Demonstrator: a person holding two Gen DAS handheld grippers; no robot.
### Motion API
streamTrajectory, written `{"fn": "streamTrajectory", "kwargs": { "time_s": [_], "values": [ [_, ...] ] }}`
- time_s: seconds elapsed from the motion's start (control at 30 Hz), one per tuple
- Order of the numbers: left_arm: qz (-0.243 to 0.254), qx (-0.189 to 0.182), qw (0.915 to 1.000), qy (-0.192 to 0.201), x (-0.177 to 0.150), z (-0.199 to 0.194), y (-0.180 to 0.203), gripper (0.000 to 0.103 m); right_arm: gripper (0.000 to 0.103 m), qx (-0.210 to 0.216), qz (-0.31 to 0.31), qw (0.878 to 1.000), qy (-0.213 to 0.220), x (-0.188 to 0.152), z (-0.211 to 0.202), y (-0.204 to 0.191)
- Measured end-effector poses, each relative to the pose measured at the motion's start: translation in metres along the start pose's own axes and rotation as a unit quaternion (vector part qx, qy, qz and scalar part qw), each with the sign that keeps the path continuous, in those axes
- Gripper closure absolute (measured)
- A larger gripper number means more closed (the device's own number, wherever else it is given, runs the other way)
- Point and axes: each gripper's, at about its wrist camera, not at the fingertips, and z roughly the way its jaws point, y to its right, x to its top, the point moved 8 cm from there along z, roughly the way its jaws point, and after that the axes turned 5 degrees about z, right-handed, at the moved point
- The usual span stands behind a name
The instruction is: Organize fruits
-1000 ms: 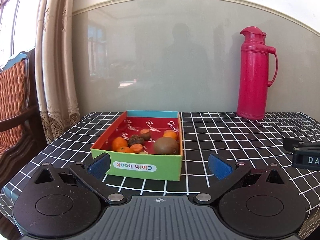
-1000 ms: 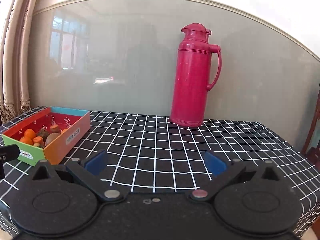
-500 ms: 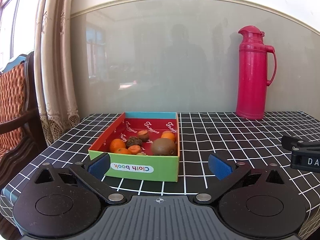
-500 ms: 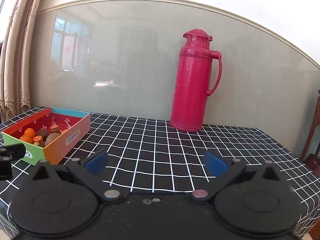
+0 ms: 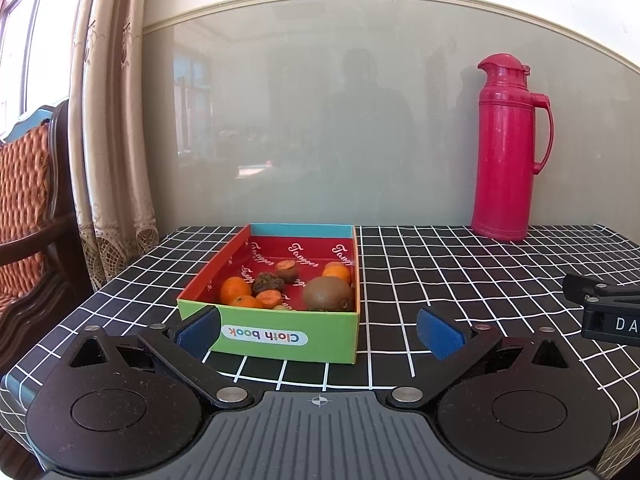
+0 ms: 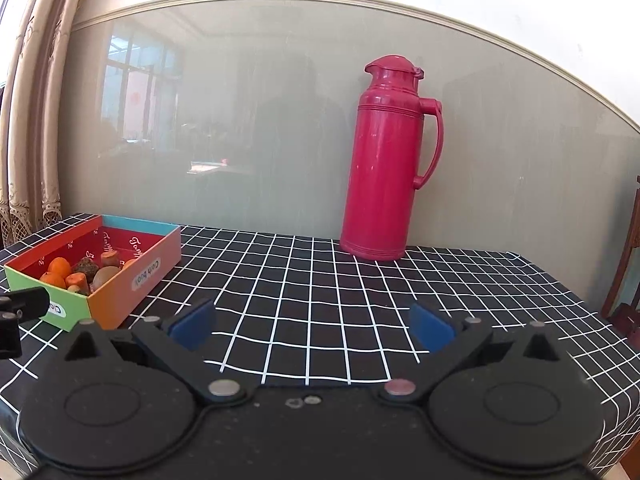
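Note:
A shallow colourful cardboard box (image 5: 288,336) marked "Cloth book" sits on the checked table. It holds several fruits: a brown kiwi (image 5: 328,294), small oranges (image 5: 235,290) and darker pieces (image 5: 270,281). My left gripper (image 5: 318,330) is open and empty, just in front of the box's green wall. My right gripper (image 6: 312,322) is open and empty over bare tablecloth, to the right of the box (image 6: 132,276). The fruits (image 6: 106,276) also show in the right wrist view. Each gripper's edge shows in the other's view.
A tall red thermos (image 5: 506,152) stands at the back by the glossy wall panel; it also shows in the right wrist view (image 6: 386,160). A black tablecloth with white grid (image 6: 320,300) covers the table. A curtain (image 5: 108,120) and wooden chair (image 5: 28,208) are at left.
Both grippers have tilted or risen slightly, so the box and thermos sit a little lower in view. Both stay open and empty. The fruits have not moved.

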Motion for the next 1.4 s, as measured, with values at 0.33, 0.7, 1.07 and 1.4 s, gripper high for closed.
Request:
{"fn": "streamTrajectory", "kwargs": {
  "time_s": [0.33, 0.7, 1.07, 1.4],
  "values": [
    [0.001, 0.000, 1.0000, 0.000, -0.0003, 0.0000, 0.0012, 0.000, 0.000, 0.000, 0.001, 1.000, 0.000, -0.0002, 0.0001, -0.0004],
    [0.000, 0.000, 1.0000, 0.001, -0.0003, 0.0003, 0.0012, 0.000, 0.000, 0.000, 0.001, 1.000, 0.000, -0.0001, 0.0004, -0.0004],
    [0.000, -0.001, 1.0000, 0.002, -0.0002, -0.0008, 0.0009, 0.000, 0.000, 0.000, 0.003, 1.000, -0.001, 0.0001, 0.0004, 0.0003],
    [-0.002, -0.006, 1.0000, 0.003, -0.0002, -0.0012, 0.0008, 0.000, 0.000, 0.000, 0.003, 1.000, -0.001, -0.0002, 0.0003, 0.0002]
  ]
}}
